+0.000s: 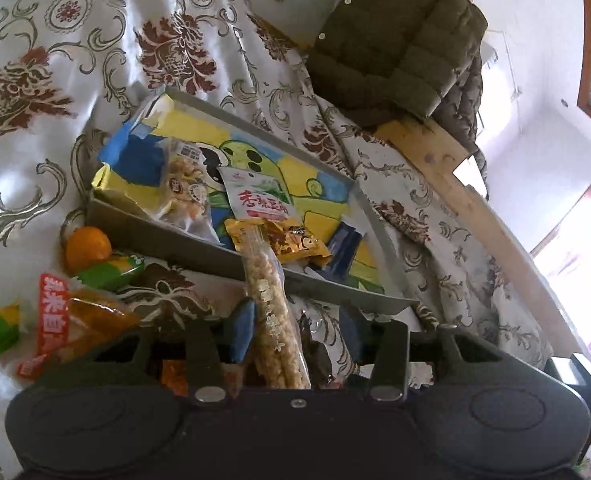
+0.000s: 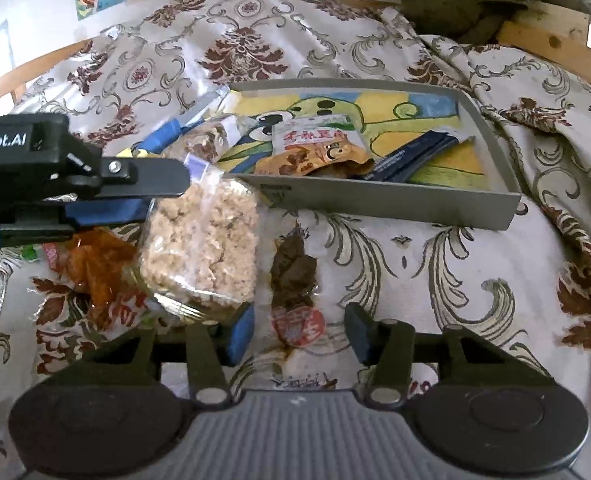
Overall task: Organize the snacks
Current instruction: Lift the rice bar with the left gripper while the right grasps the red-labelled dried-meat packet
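A grey tray (image 2: 395, 200) with a cartoon-printed floor lies on the patterned bedspread and holds several snack packets, among them an orange one (image 2: 315, 158) and a dark blue one (image 2: 411, 160). My left gripper (image 1: 299, 332) is open, with a clear bag of puffed rice cake (image 1: 273, 308) between its fingers, touching the left one. From the right wrist view the left gripper (image 2: 135, 196) reaches in from the left over that bag (image 2: 203, 248). My right gripper (image 2: 299, 332) is open just above a brown snack packet (image 2: 293, 276) on the bedspread.
An orange (image 1: 87, 246), green wrapped sweets (image 1: 107, 274) and an orange-red packet (image 1: 67, 320) lie on the bedspread left of the tray. An olive padded jacket (image 1: 395, 36) sits on a wooden bed rail (image 1: 447, 164) behind. The tray's right half has bare floor.
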Tool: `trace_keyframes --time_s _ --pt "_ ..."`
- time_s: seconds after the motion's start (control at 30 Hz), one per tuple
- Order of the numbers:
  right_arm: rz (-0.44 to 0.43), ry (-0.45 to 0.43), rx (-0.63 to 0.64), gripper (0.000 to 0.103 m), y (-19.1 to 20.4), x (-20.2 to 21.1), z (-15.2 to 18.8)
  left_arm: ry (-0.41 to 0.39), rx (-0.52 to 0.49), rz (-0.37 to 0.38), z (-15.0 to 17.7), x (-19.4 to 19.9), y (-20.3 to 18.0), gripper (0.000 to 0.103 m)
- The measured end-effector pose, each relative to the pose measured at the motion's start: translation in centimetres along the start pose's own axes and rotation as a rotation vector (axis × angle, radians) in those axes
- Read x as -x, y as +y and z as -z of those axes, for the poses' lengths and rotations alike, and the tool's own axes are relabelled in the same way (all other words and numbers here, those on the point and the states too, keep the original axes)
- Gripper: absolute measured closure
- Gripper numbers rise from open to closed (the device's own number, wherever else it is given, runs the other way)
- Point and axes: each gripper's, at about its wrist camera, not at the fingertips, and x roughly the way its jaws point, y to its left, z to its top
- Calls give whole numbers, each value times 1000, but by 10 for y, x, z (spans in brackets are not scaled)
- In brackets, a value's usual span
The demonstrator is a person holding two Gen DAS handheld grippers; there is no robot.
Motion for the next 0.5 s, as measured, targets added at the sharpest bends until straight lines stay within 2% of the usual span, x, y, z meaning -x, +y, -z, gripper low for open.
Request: trace_keyframes --time_s 0.3,0.5 --pt "-13 24 -14 48 -5 -6 1 11 30 9 0 -9 0 54" --pt "-8 18 -11 48 -5 -6 1 47 3 -46 1 -13 -2 48"
